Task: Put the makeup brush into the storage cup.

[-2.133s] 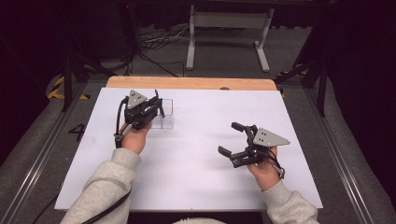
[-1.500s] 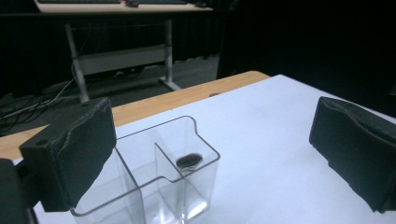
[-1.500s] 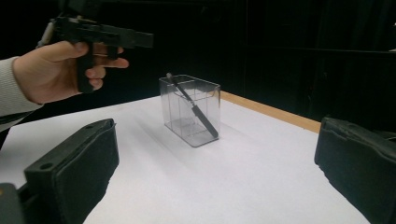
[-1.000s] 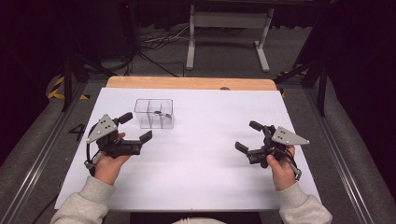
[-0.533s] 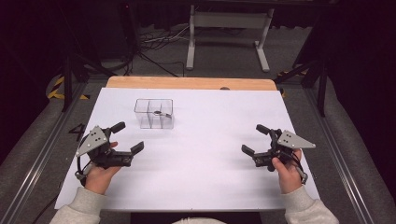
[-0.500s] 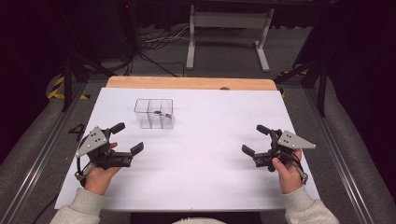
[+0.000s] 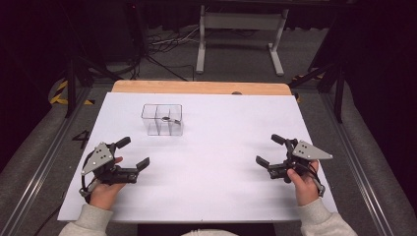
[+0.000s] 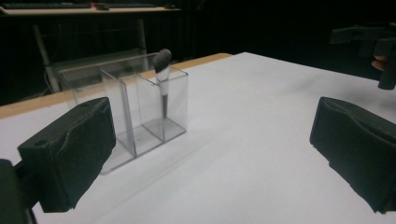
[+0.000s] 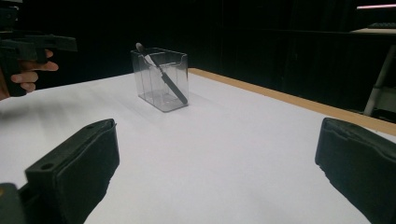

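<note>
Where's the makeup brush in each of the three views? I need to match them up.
High view: the brush lies upper left of centre, in the clear organizer.
Left gripper view: upper left of centre, head up, in the right-hand compartment.
Right gripper view: upper left, leaning.
Shared landmark: the table's wooden far edge.

The white table (image 7: 216, 147) is lit brightly and evenly from above, while the surroundings are left nearly black. Only faint, soft shadows are cast. In both gripper views the near jaws are blurred, and mild grain is seen.
</note>
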